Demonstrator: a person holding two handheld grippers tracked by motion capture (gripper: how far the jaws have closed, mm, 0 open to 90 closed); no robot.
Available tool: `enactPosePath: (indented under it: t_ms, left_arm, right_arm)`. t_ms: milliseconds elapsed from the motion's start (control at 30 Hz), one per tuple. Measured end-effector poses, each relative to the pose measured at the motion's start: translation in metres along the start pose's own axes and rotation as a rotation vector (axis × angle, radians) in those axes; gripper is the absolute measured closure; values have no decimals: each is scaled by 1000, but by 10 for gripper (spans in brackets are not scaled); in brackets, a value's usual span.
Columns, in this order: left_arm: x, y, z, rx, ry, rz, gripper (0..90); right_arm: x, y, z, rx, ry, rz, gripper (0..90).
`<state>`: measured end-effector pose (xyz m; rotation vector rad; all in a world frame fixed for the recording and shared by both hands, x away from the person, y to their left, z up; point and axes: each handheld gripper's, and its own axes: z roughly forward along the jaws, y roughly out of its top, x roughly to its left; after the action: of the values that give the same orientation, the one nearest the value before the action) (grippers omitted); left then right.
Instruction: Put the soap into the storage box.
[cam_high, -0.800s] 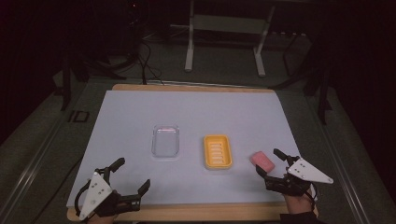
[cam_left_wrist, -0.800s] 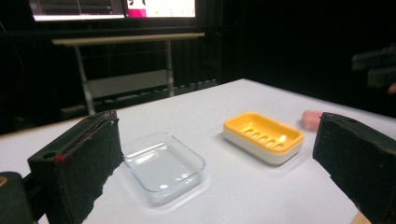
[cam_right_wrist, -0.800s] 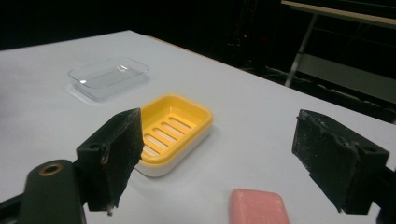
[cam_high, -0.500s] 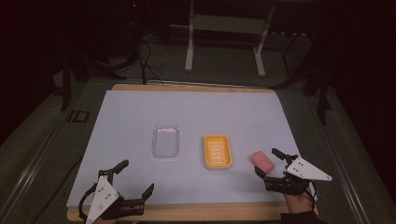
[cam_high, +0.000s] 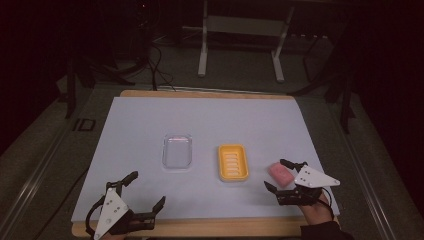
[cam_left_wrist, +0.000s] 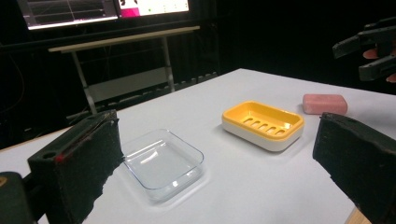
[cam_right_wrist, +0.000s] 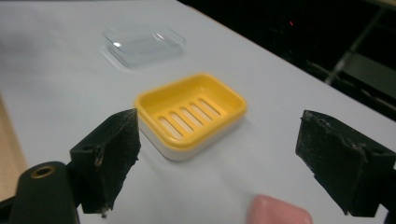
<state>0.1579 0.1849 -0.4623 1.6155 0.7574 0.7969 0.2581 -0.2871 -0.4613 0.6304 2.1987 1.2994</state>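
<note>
A pink soap bar (cam_high: 280, 173) lies on the white table to the right of a yellow soap dish (cam_high: 233, 162). A clear plastic tray (cam_high: 177, 151) sits left of the dish. My right gripper (cam_high: 276, 173) is open, its jaws on either side of the soap at table height; the soap (cam_right_wrist: 279, 212) shows low between them, with the yellow dish (cam_right_wrist: 191, 116) beyond. My left gripper (cam_high: 146, 189) is open and empty near the front left edge. It faces the clear tray (cam_left_wrist: 163, 163), the dish (cam_left_wrist: 262, 123) and the soap (cam_left_wrist: 325, 103).
The table's wooden front edge (cam_high: 210, 227) runs just under both hands. A metal stand (cam_high: 240, 30) and cables lie on the floor behind the table. The other hand's gripper (cam_left_wrist: 373, 51) shows at the upper right of the left gripper view.
My right gripper has slid left, so its open jaws now flank the soap. My left gripper has shifted slightly to the right near the front edge.
</note>
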Motion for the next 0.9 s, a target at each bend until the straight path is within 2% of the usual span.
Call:
enactPosePath:
  t_ms: [67, 200, 300, 400, 533, 667, 733, 767, 900]
  left_arm:
    - [0, 0, 0, 3, 4, -1, 19]
    - [-1, 0, 0, 2, 14, 0, 19]
    - [-1, 0, 0, 3, 12, -1, 19]
    - [-1, 0, 0, 4, 13, -1, 19]
    - [0, 0, 0, 5, 16, -1, 19]
    - [0, 0, 1, 7, 16, 1, 19]
    - [0, 0, 1, 7, 16, 1, 19]
    - [0, 0, 1, 10, 17, 6, 19]
    - [0, 0, 1, 10, 16, 1, 19]
  right_arm:
    - [-2, -1, 3, 31, -15, 27, 129]
    - [-7, -4, 10, 139, -80, 97, 127]
    - [-9, -8, 13, 210, -108, 107, 122]
    - [-11, -11, 15, 265, -95, 164, 122]
    - [-15, -11, 14, 331, -112, 202, 132]
    - [-20, -14, 13, 391, -106, 261, 144]
    - [-22, -15, 13, 409, -102, 274, 144]
    - [-24, -18, 13, 446, -89, 298, 185]
    - [-24, -19, 13, 483, -96, 272, 187]
